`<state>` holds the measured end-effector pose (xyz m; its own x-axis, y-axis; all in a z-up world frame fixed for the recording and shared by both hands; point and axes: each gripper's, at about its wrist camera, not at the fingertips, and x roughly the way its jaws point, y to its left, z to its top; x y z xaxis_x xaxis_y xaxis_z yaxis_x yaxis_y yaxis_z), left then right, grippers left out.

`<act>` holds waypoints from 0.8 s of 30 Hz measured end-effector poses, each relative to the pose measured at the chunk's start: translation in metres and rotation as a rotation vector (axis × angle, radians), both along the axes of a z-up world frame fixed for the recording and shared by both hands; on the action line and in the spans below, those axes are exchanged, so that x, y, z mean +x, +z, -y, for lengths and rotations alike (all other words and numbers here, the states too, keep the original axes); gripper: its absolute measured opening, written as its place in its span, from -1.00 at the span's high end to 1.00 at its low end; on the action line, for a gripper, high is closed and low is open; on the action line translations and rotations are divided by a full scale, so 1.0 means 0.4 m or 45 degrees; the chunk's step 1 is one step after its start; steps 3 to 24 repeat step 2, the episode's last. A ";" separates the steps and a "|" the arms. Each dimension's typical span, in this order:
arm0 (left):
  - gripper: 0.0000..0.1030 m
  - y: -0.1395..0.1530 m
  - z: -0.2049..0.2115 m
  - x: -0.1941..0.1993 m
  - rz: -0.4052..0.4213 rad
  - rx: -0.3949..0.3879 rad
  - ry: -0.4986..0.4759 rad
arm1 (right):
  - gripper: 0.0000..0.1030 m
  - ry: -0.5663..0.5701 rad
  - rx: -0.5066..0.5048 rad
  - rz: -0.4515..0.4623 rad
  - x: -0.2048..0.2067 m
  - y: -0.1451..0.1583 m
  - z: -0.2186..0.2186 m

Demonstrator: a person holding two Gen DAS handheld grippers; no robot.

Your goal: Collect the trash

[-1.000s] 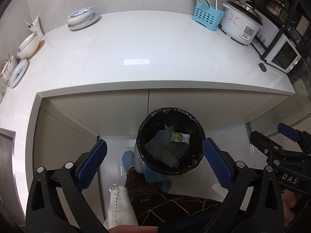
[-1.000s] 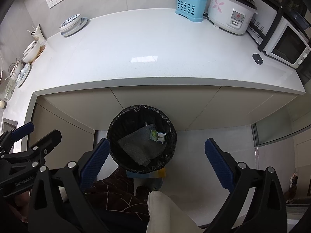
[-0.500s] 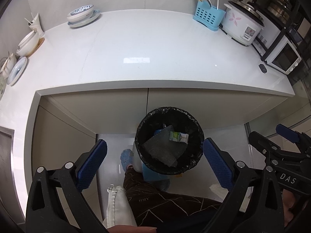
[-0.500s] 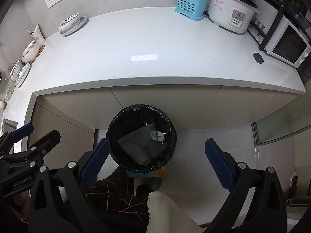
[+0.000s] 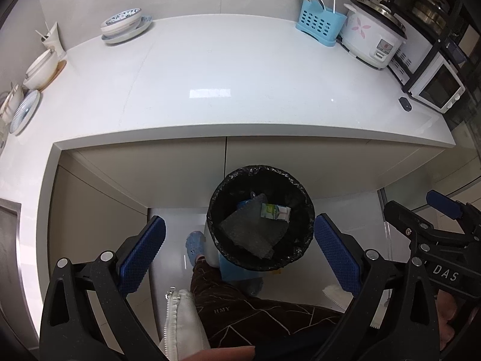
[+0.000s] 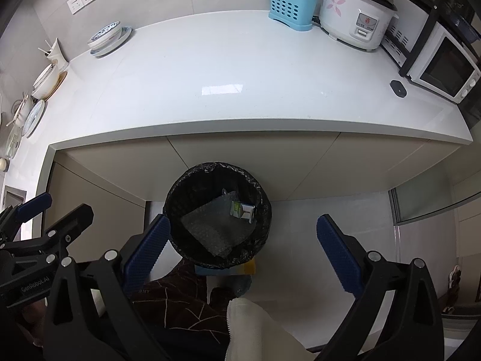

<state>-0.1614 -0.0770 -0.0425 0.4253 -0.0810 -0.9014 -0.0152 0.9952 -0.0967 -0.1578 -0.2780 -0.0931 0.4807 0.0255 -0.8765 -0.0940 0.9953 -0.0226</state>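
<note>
Bins: one trash bin (image 5: 261, 219) (black liner)
Cartons: one carton (image 5: 275, 212), 2 o'clock inside
Cookers: one rice cooker (image 5: 371, 40)
Caddies: one blue caddy (image 5: 318, 25)

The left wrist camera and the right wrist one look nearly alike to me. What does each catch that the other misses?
Only the left wrist view shows a blue shoe on the floor beside the bin, and the right gripper at its right edge.

Only the right wrist view shows the left gripper at its left edge, and a shoe far right on the floor.

Both show the black-lined trash bin holding a bubble-wrap sheet and a small carton, plus the white counter and rice cooker.
</note>
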 end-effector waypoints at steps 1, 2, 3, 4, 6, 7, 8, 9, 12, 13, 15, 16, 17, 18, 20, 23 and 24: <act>-0.88 0.001 -0.002 0.001 0.001 -0.002 0.001 | -0.83 0.001 -0.001 0.000 0.000 0.000 0.000; -0.88 0.001 -0.005 0.001 0.001 -0.002 0.004 | -0.83 0.002 -0.001 0.000 0.001 0.000 0.001; -0.88 0.001 -0.005 0.001 0.001 -0.002 0.004 | -0.83 0.002 -0.001 0.000 0.001 0.000 0.001; -0.88 0.001 -0.005 0.001 0.001 -0.002 0.004 | -0.83 0.002 -0.001 0.000 0.001 0.000 0.001; -0.88 0.001 -0.005 0.001 0.001 -0.002 0.004 | -0.83 0.002 -0.001 0.000 0.001 0.000 0.001; -0.88 0.001 -0.005 0.001 0.001 -0.002 0.004 | -0.83 0.002 -0.001 0.000 0.001 0.000 0.001; -0.88 0.001 -0.005 0.001 0.001 -0.002 0.004 | -0.83 0.002 -0.001 0.000 0.001 0.000 0.001; -0.88 0.001 -0.005 0.001 0.001 -0.002 0.004 | -0.83 0.002 -0.001 0.000 0.001 0.000 0.001; -0.88 0.001 -0.005 0.001 0.001 -0.002 0.004 | -0.83 0.002 -0.001 0.000 0.001 0.000 0.001; -0.88 0.001 -0.005 0.001 0.001 -0.002 0.004 | -0.83 0.002 -0.001 0.000 0.001 0.000 0.001; -0.88 0.001 -0.005 0.001 0.001 -0.002 0.004 | -0.83 0.002 -0.001 0.000 0.001 0.000 0.001; -0.88 0.001 -0.005 0.001 0.001 -0.002 0.004 | -0.83 0.002 -0.001 0.000 0.001 0.000 0.001; -0.88 0.001 -0.005 0.001 0.001 -0.002 0.004 | -0.83 0.002 -0.001 0.000 0.001 0.000 0.001; -0.88 0.001 -0.005 0.001 0.001 -0.002 0.004 | -0.83 0.002 -0.001 0.000 0.001 0.000 0.001; -0.88 0.001 -0.005 0.001 0.001 -0.002 0.004 | -0.83 0.002 -0.001 0.000 0.001 0.000 0.001; -0.88 0.001 -0.005 0.001 0.001 -0.002 0.004 | -0.83 0.002 -0.001 0.000 0.001 0.000 0.001; -0.88 0.001 -0.005 0.001 0.001 -0.002 0.004 | -0.83 0.002 -0.001 0.000 0.001 0.000 0.001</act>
